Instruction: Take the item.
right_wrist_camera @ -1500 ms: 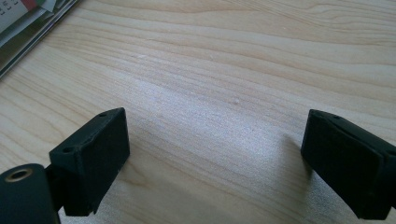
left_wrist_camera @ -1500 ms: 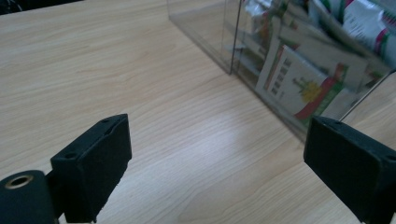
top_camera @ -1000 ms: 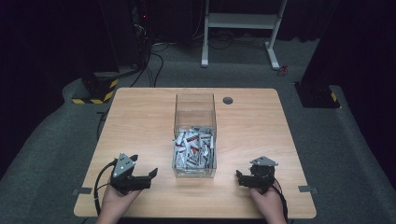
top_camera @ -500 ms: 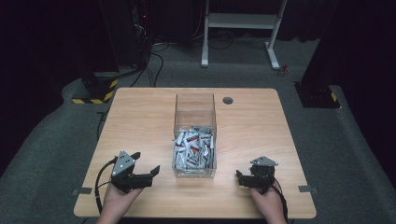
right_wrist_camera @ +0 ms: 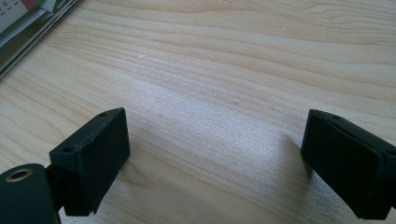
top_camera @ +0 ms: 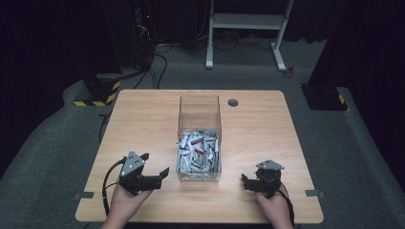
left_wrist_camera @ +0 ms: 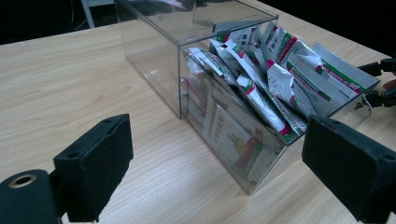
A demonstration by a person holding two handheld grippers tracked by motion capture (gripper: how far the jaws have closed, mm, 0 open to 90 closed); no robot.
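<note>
Left gripper (top_camera: 155,172) agape, facing sachet-filled clear box (top_camera: 199,143) – right gripper (top_camera: 246,181) agape over table (top_camera: 143,124).

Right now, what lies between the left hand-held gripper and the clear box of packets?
Nothing but bare table: the high view shows clear wood between the left hand-held gripper and the clear box.

Dark room, grey carpet (top_camera: 57,157), white desk frame (top_camera: 246,21) behind.

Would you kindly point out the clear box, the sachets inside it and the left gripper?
clear box (top_camera: 199,106), high view, far end wall.
sachets (left_wrist_camera: 275,74), left gripper view, a white sachet in the middle of the pile.
left gripper (top_camera: 154,167), high view, midway between its open fingertips.
</note>
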